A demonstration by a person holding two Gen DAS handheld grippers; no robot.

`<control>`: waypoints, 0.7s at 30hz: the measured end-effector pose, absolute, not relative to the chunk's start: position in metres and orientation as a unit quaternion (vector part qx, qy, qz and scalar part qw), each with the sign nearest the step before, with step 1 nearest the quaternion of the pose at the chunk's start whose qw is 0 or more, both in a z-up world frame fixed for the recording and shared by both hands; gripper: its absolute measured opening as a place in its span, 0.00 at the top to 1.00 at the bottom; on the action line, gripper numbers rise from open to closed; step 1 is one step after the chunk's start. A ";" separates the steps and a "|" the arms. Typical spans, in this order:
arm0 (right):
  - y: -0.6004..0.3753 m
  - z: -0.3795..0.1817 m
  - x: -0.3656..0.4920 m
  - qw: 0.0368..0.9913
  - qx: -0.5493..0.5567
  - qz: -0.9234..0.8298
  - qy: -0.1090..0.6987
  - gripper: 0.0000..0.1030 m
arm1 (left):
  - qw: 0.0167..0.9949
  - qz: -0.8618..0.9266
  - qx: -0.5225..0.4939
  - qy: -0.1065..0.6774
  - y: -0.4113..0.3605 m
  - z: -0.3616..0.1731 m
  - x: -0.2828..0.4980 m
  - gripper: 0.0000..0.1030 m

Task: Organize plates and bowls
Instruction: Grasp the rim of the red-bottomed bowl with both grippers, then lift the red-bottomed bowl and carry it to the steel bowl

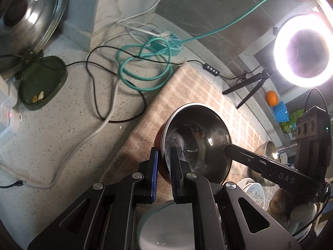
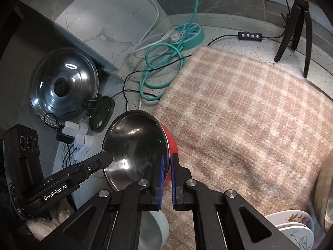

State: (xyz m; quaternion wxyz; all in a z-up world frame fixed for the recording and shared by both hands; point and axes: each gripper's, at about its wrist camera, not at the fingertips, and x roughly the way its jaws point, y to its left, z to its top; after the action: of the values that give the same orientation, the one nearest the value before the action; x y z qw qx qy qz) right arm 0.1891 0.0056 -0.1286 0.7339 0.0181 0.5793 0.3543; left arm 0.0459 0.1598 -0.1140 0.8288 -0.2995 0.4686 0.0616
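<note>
Steel-lined red bowl (image 1: 197, 139), scuffed inside; left tool (image 1: 164, 162) and right tool (image 2: 167, 166) both clamped on its rim

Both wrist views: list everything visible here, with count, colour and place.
steel bowl: one, silver inside, red outside, held above the cloth by both grippers.
checked cloth: one, beige-pink, on the counter.
pot lid: one, glass and steel, leaning at the wall.
green dish: one, dark green, beside the lid.
power strip: one, teal, with coiled teal cable.
ring light: one, white, lit, on a black tripod.
orange: one, behind the tripod.
floral plates: a stack, white, lower right.
grey bowl: one, beneath the grippers.
left gripper: black, shut on the rim.
right gripper: black, shut on the opposite rim.
</note>
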 end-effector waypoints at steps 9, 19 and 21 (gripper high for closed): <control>-0.028 -0.112 0.188 0.750 0.036 0.336 0.568 0.94 | 0.843 0.033 -0.274 0.462 0.133 -0.094 0.058 0.91; -0.081 -0.088 0.177 0.769 0.070 0.316 0.552 0.94 | 0.857 -0.010 -0.238 0.456 0.091 -0.067 0.070 0.91; -0.093 -0.083 0.175 0.773 0.075 0.310 0.548 0.94 | 0.859 -0.021 -0.231 0.456 0.081 -0.063 0.074 0.91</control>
State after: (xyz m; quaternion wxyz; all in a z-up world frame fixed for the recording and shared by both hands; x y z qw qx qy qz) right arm 0.1750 -0.0933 -0.0832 0.7734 0.0747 0.5480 0.3096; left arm 0.0739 0.0815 -0.0634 0.8593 -0.2311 0.4558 -0.0206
